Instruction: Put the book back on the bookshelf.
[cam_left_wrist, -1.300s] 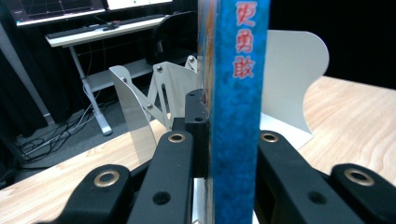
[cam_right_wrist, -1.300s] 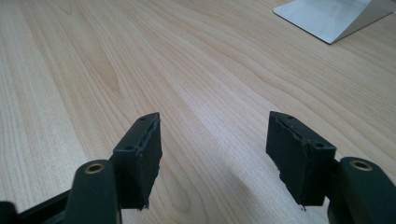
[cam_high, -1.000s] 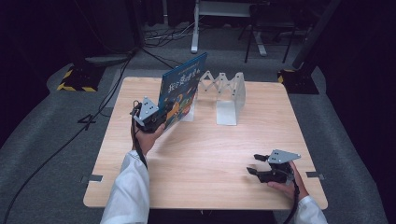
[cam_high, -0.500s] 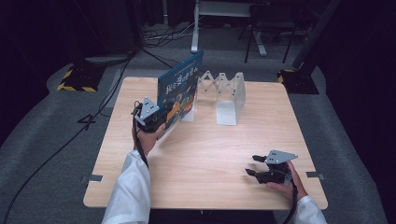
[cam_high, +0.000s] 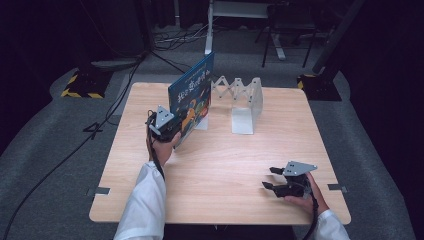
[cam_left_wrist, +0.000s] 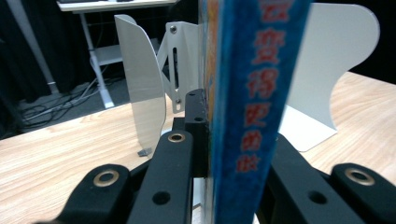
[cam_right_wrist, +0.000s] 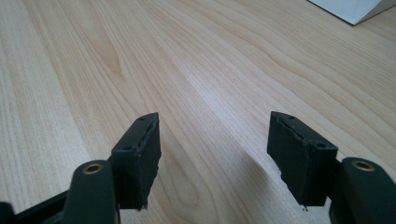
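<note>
Blue book — white rack.

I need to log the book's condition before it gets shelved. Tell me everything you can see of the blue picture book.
The blue picture book is thin, with a glossy-looking blue cover bearing orange-red characters and colourful artwork. Its narrow spine carries the same red characters. It stands upright, tilted, over the far left part of the wooden table, at the left end of the white expanding book rack. The left tool is shut on its lower edge, jaws pressing both covers. Whether it rests on the table I cannot tell.
</note>
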